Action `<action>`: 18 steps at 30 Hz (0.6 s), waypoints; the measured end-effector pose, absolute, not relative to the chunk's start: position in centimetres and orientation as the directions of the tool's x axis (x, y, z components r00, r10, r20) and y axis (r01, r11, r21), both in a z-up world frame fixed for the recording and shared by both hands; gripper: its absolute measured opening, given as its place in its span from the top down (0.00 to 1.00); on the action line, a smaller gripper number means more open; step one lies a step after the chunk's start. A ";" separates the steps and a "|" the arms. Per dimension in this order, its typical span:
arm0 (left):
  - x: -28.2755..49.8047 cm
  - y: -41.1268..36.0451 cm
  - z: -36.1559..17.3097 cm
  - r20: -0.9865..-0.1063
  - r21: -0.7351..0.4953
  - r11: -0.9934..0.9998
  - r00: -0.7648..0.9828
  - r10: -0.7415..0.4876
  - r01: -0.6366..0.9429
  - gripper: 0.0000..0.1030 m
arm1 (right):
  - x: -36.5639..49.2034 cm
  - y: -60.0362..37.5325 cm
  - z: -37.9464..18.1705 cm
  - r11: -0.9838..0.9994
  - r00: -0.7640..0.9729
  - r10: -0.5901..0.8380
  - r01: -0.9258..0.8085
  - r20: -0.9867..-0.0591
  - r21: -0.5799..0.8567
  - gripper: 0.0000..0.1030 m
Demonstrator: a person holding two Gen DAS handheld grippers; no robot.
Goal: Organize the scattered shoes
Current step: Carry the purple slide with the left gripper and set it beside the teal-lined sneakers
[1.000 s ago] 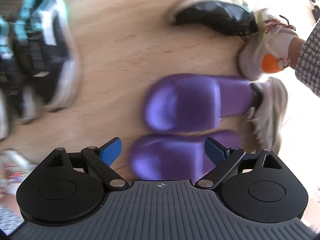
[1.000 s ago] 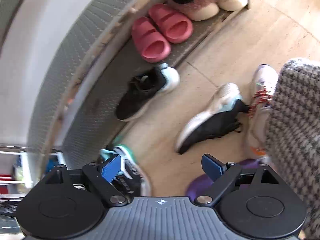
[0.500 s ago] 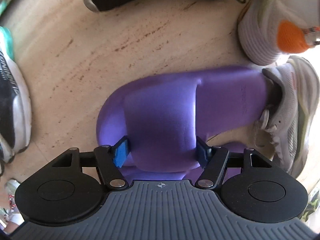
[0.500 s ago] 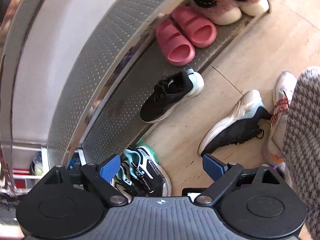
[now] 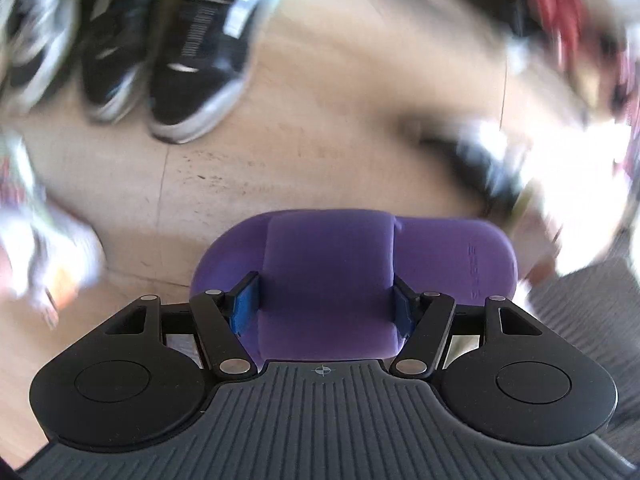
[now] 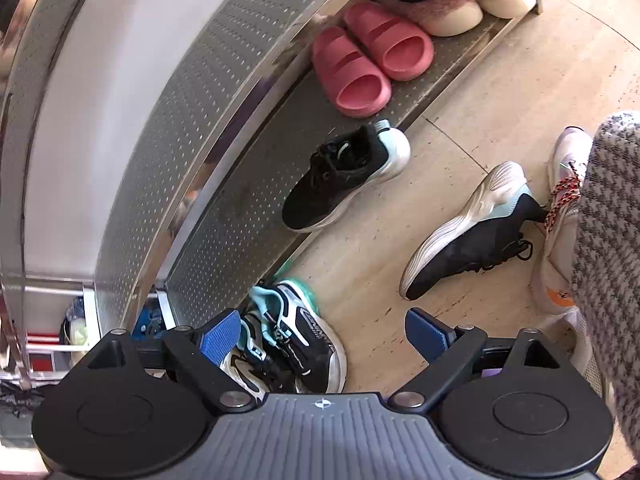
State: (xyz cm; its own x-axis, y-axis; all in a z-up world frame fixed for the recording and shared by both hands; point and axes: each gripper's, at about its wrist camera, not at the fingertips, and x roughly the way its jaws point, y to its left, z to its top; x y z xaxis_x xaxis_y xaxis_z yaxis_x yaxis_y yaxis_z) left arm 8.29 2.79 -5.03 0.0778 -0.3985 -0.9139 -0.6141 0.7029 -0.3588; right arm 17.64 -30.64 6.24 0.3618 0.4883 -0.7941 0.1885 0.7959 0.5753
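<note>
Purple foam slide sandal (image 5: pixel 440 256) sits clamped in the left gripper (image 5: pixel 324 304): blue pads press both sides of its wide strap, sandal lying crosswise, heel end to the right. It appears clear of the beige tile floor (image 5: pixel 320 120); surroundings are motion-blurred. A pair of black sneakers w/ teal accents (image 5: pixel 192 52) lies far left in that view; other shoes at the edges are too smeared to identify.

Right gripper (image 6: pixel 324 336): jaws wide apart, nothing btwn them, pointing down at the floor. Near left, just past its left pad, the black-and-teal sneakers (image 6: pixel 296 340) lie beside the end of the perforated metal shoe rack (image 6: pixel 224 240). On the rack's bottom shelf, far to near: fluffy pink slippers w/ cream soles (image 6: pixel 452 4), pink foam slides (image 6: pixel 368 60), one black knit sneaker w/ white sole (image 6: pixel 344 176). Its mate, a black sneaker on its side (image 6: pixel 468 240), lies on the floor to the right, touching a white sneaker w/ red-speckled laces (image 6: pixel 560 216). A houndstooth-pattern garment (image 6: pixel 608 240) fills the right edge.
</note>
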 end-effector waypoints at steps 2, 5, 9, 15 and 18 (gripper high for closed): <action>8.3 4.2 -4.0 -0.893 -0.416 0.571 0.201 -0.403 -0.708 0.35 | 17.6 -30.7 6.1 0.802 0.362 0.478 0.192 -0.800 0.566 0.11; 8.8 5.5 -4.1 -0.880 -0.444 0.367 0.322 -0.349 -0.817 0.30 | 17.7 -31.1 5.8 0.801 0.366 0.470 0.205 -0.803 0.562 0.11; 10.6 5.7 -6.9 -0.897 -0.353 0.281 0.237 -0.373 -0.893 0.16 | 18.0 -31.3 5.7 0.805 0.376 0.463 0.200 -0.803 0.558 0.11; 11.8 5.9 -4.1 -0.928 -0.300 0.588 0.088 -0.362 -0.751 0.16 | 18.3 -29.7 5.5 0.849 0.352 0.445 0.125 -0.824 0.513 0.11; 12.2 6.0 -1.7 -0.960 -0.235 0.756 0.024 -0.278 -0.611 0.15 | 18.2 -28.3 4.9 0.869 0.312 0.443 0.080 -0.841 0.487 0.11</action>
